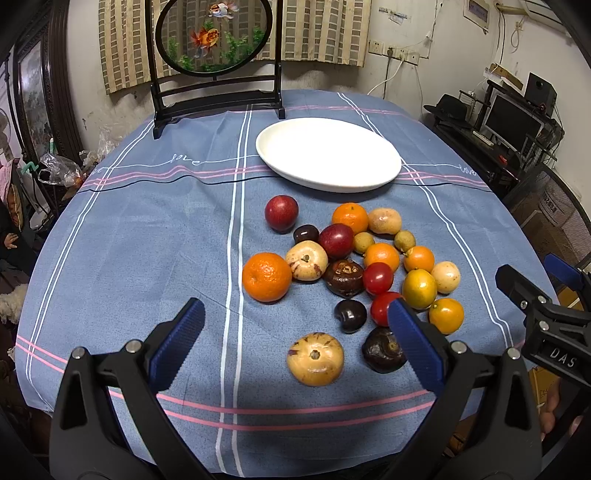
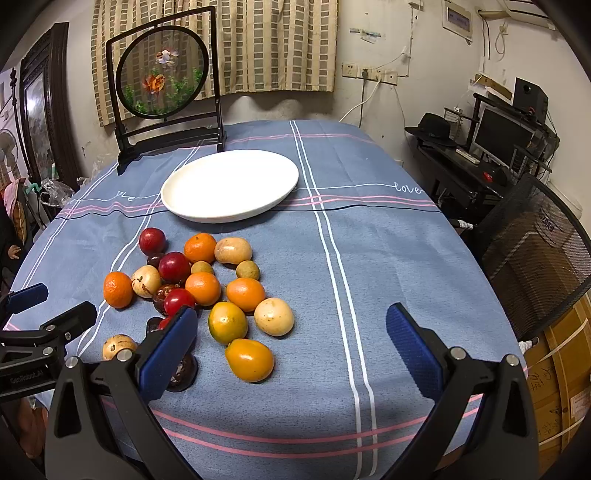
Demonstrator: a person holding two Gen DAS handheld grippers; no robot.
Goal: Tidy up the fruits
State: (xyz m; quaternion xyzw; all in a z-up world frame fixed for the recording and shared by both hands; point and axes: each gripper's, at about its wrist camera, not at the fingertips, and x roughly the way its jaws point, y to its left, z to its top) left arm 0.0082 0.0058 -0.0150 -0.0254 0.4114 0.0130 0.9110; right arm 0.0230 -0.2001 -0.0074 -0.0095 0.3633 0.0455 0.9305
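Note:
Several loose fruits lie on the blue tablecloth: oranges [image 1: 266, 277], red plums [image 1: 281, 213], tan and dark brown fruits and small yellow ones [image 2: 249, 359]. An empty white plate [image 1: 328, 154] stands behind them; it also shows in the right wrist view [image 2: 229, 184]. My left gripper [image 1: 295, 325] is open and empty, hovering over the near side of the pile, with a tan fruit [image 1: 315, 359] between its fingers. My right gripper [image 2: 291, 334] is open and empty, at the right of the pile.
A black-framed round goldfish screen [image 1: 214, 33] stands at the table's back left. The table edge curves near. A mesh chair [image 2: 535, 254] and a desk with a monitor [image 2: 498, 136] stand to the right. Bare cloth [image 2: 388, 277] lies right of the fruits.

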